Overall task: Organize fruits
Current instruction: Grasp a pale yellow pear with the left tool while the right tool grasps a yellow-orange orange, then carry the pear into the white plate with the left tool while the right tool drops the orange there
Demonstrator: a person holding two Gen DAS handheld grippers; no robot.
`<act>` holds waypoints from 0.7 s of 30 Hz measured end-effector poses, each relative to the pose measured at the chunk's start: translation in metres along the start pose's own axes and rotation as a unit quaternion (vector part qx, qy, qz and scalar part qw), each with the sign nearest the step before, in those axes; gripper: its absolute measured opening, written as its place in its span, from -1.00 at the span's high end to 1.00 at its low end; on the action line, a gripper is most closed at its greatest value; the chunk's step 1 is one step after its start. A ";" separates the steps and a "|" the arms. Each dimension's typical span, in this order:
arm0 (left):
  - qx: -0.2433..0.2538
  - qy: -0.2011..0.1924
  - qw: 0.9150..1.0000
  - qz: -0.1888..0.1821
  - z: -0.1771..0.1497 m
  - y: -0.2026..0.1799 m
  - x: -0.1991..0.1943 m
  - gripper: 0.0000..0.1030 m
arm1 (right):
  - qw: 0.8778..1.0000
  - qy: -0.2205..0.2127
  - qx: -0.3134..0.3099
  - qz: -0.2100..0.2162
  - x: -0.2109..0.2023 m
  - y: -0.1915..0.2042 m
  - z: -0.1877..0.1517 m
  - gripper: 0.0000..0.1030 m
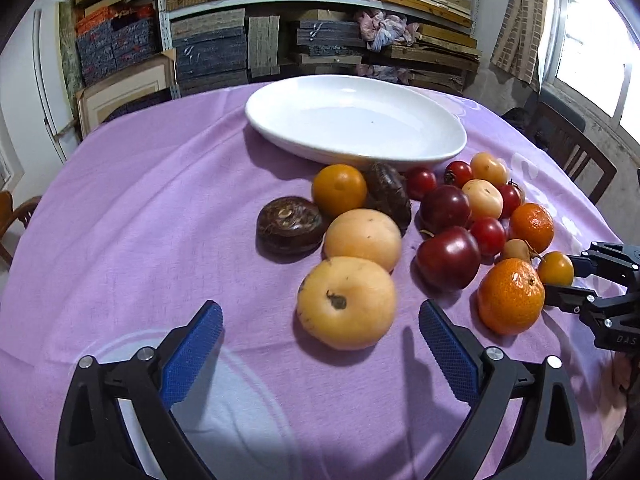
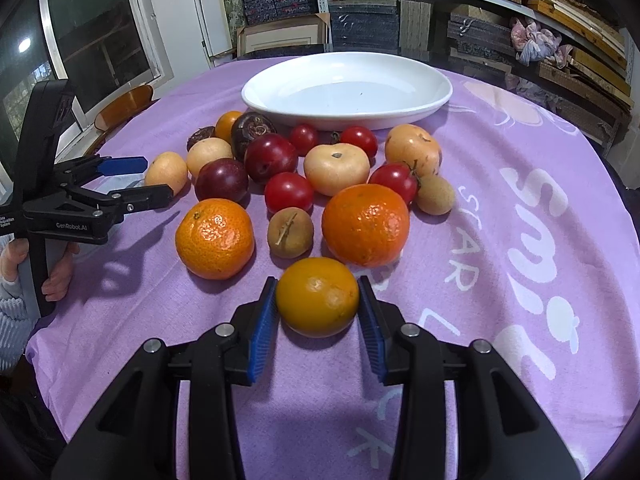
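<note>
A pile of fruits lies on a purple tablecloth [image 1: 140,220] in front of an empty white oval plate [image 1: 356,120], also in the right wrist view [image 2: 348,88]. My right gripper [image 2: 318,300] is shut on a small yellow-orange fruit [image 2: 317,297], which rests on the cloth; it also shows in the left wrist view [image 1: 555,268]. My left gripper [image 1: 320,320] is open and empty, just short of a pale yellow fruit [image 1: 346,302]. Two tangerines [image 2: 215,238] [image 2: 365,224] lie just beyond the held fruit. Dark red plums [image 1: 448,258], cherry tomatoes [image 2: 289,192] and dark brown fruits [image 1: 290,226] lie among the rest.
Shelves stacked with boxes and boards [image 1: 320,20] stand behind the table. Wooden chairs stand at the right [image 1: 572,148] and left [image 1: 12,216] table edges. The person's hand [image 2: 56,272] holds the left gripper [image 2: 156,180] at the left.
</note>
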State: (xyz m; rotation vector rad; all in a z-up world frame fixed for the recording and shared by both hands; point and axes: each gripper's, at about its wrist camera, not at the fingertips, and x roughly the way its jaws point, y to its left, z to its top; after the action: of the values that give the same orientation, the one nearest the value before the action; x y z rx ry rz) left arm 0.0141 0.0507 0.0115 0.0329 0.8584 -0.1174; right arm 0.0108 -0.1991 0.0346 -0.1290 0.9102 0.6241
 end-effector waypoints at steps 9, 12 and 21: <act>0.007 0.008 1.000 -0.013 0.004 -0.007 0.011 0.08 | 1.000 -0.002 0.003 0.007 0.000 -0.001 -0.001 0.25; 0.020 0.003 1.000 -0.019 0.001 -0.015 0.008 0.09 | 1.000 -0.007 0.005 0.009 -0.002 -0.001 -0.001 0.25; 0.009 -0.066 0.998 -0.016 0.008 -0.018 -0.034 0.09 | 0.998 -0.061 0.013 0.020 -0.028 -0.002 -0.001 0.25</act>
State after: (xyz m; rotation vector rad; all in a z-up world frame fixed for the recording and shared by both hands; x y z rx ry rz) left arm -0.0037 0.0348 0.0426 0.0284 0.7266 -0.1556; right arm -0.0012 -0.2140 0.0551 -0.0493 0.8050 0.6498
